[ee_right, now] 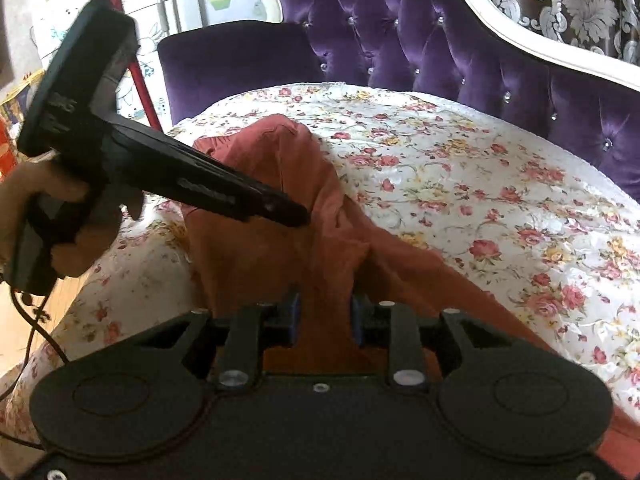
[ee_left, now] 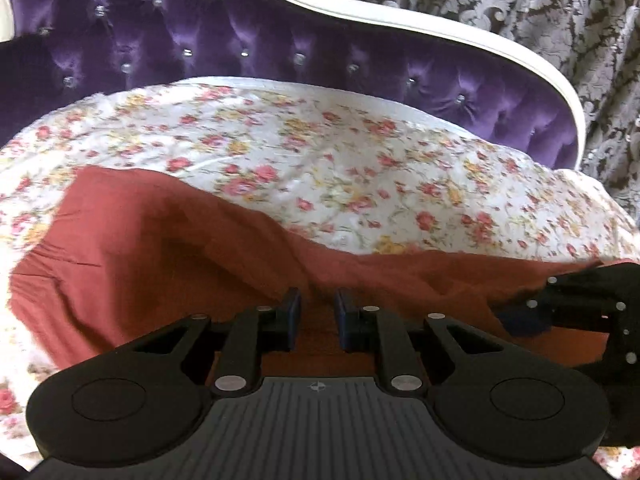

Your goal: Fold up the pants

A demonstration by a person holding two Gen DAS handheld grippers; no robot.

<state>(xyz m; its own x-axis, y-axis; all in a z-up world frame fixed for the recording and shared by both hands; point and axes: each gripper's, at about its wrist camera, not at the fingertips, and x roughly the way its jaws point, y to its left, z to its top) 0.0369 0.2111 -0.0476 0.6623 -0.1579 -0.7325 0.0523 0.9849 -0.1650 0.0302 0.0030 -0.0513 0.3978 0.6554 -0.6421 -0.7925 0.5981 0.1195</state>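
Rust pants bunched on floral bed; left gripper seemingly clenched on cloth, right gripper released: regrasp edge, pull flat.

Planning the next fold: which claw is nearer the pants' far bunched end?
Left. The left claw sits over the pants near that end; the right claw is farther back, at the near part.
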